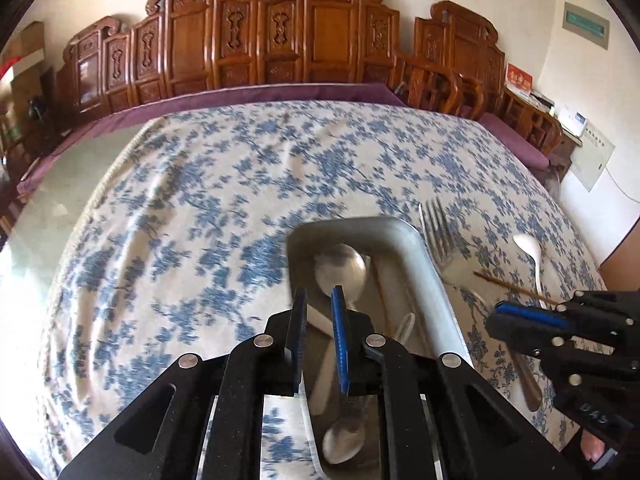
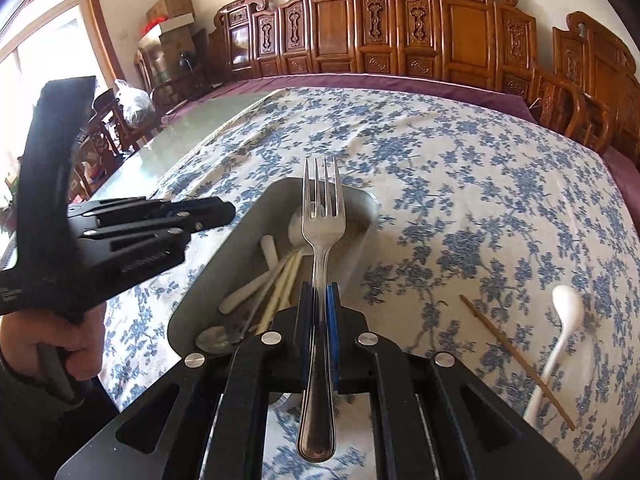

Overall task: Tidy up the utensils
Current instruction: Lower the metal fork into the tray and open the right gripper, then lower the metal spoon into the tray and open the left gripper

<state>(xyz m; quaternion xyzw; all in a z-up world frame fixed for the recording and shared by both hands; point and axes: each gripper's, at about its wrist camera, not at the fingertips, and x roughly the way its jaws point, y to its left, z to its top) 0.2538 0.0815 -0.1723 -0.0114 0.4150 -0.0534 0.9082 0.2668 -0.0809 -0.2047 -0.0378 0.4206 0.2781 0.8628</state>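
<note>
Right gripper [image 2: 318,300] clamped on fork [image 2: 321,216], poised over metal tray [image 2: 208,280]. Left gripper [image 1: 318,320] parted, empty, above tray. Inside already: spoons, pale chopsticks, apparently. Left on tablecloth [image 2: 460,168]: white spoon [image 2: 560,328], brown chopstick [image 2: 516,360].

Daylit, window glare [image 2: 36,64] — fisheye-warped, slight blur

Blue-flowered tablecloth [image 2: 460,168], carved wooden chairs [image 2: 400,32] behind, cardboard boxes [image 2: 170,12], window [image 2: 44,48]
</note>
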